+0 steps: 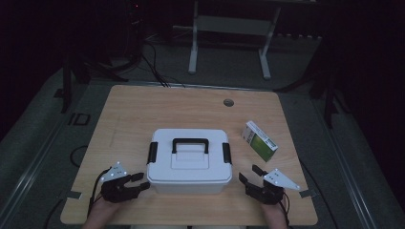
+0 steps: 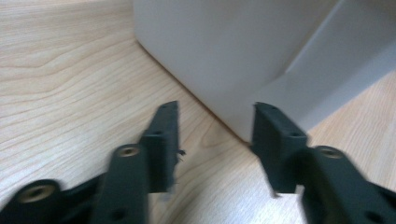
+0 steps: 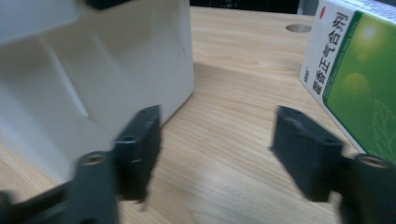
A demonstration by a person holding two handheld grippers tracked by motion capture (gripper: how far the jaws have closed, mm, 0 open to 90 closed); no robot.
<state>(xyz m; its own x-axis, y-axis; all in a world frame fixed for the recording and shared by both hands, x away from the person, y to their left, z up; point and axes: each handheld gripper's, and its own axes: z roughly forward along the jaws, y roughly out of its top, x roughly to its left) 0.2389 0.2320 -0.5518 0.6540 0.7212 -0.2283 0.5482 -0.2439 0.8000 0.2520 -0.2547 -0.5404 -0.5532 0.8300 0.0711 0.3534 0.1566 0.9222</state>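
A white lidded box (image 1: 189,160) with a black handle and black side latches sits at the middle of the wooden table (image 1: 143,109). My left gripper (image 1: 142,181) lies at the box's near left corner and is open. In the left gripper view its jaws (image 2: 215,116) stand apart, with the box's corner (image 2: 233,46) just ahead of the gap and untouched. My right gripper (image 1: 248,172) is off the box's near right corner, also open. In the right gripper view (image 3: 217,121) bare wood lies between the jaws, the box (image 3: 93,70) on the left and a green and white carton (image 3: 355,79) on the right.
The carton (image 1: 259,140) lies right of the box, tilted towards the table's right edge. A round cable hole (image 1: 229,102) is in the table's far part. Beyond the table stand a white frame and dark floor with cables.
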